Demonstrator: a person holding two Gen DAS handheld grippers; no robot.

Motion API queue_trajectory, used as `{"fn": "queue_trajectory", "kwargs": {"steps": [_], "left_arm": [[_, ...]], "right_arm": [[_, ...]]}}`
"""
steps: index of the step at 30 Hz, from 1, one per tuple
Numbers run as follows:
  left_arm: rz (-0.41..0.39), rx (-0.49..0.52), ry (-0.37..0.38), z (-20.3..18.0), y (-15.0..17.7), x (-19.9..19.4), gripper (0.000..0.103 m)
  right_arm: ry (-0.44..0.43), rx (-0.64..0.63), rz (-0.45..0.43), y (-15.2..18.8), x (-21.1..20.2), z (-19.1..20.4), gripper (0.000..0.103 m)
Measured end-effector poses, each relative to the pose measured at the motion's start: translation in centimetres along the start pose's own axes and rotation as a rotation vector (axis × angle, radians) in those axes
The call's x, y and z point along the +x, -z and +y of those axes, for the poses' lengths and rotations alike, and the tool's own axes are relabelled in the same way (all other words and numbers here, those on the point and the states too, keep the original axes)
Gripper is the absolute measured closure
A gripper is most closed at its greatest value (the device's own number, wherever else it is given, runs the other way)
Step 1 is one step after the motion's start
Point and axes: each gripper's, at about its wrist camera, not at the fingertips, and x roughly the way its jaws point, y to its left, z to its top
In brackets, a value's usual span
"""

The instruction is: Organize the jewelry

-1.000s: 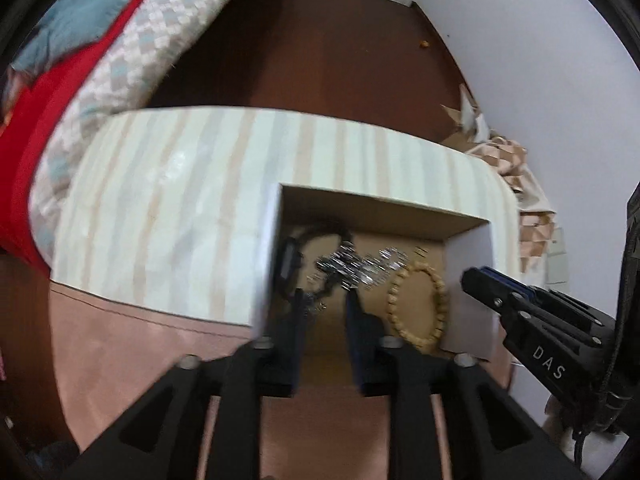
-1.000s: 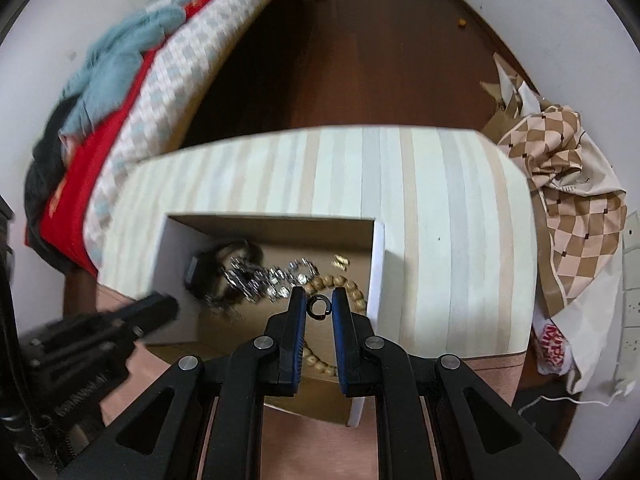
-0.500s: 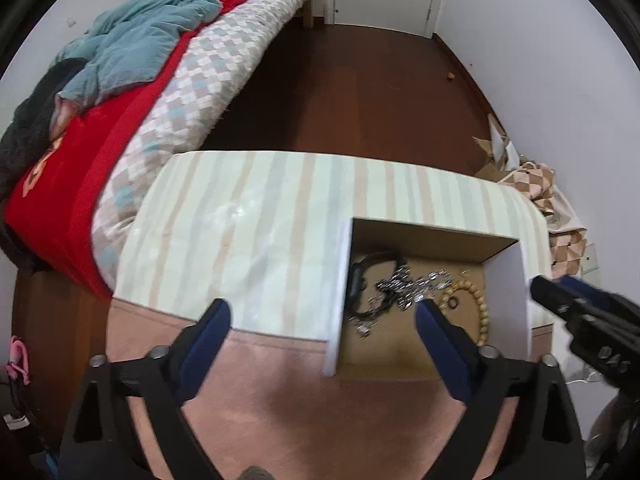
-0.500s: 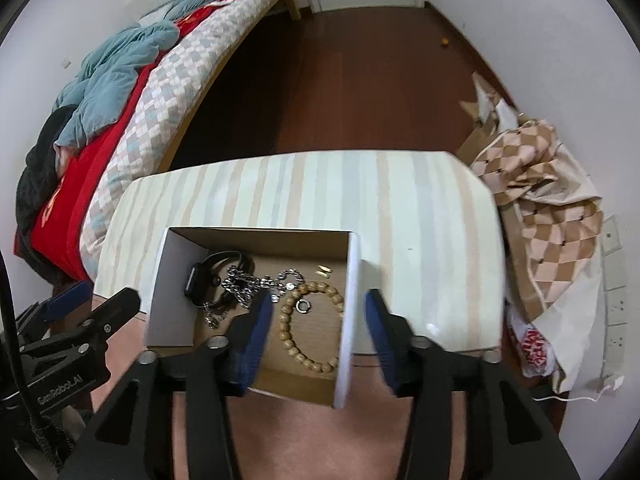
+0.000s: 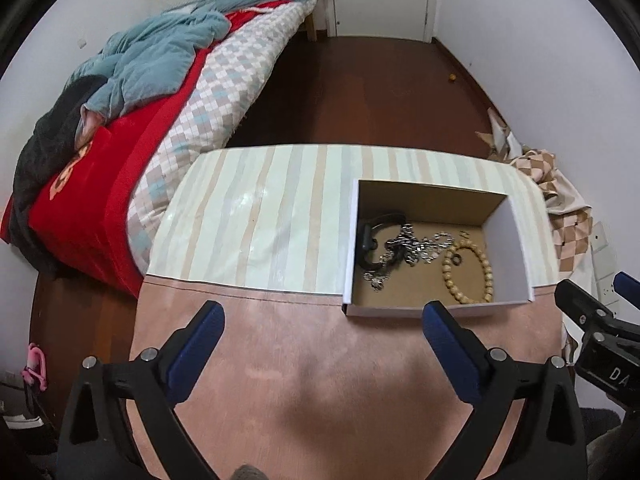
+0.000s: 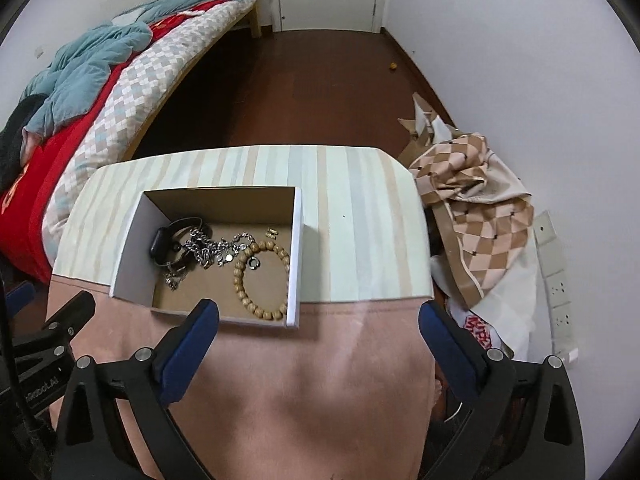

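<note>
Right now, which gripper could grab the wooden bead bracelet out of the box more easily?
Probably the right gripper: it is open, and the bead bracelet lies at the box's right end. The left gripper, open too, sits further left.

Open box [image 6: 296, 240] holds beaded bracelet [image 6: 262, 276], silver chains [image 6: 212, 250], black watch [image 6: 164, 242].

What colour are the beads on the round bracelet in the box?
The bead bracelet is light tan, like pale wood. It shows best in the right wrist view.
</note>
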Motion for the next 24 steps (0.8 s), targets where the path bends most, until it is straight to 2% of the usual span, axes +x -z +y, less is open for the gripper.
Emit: {"fn": "queue_trajectory", "kwargs": {"steps": [6,16,24], "left_arm": [[-0.08,0.004,0.029,-0.1,1.2,-5.4,0.002],[-0.215,-0.001,0.062,0.9,3.7,-15.0,0.002],[-0.275,-0.007,0.09,1.8,5.2,-20.2,0.002]], "right_arm": [[0.007,0.013,-0.071,1.7,-5.2,-0.3,0.002],[-0.007,0.025,-0.217,5.1,-16.3,-0.6,0.002],[-0.013,0.025,-0.322,7.5,-23.7,-1.0,0.001]]}}
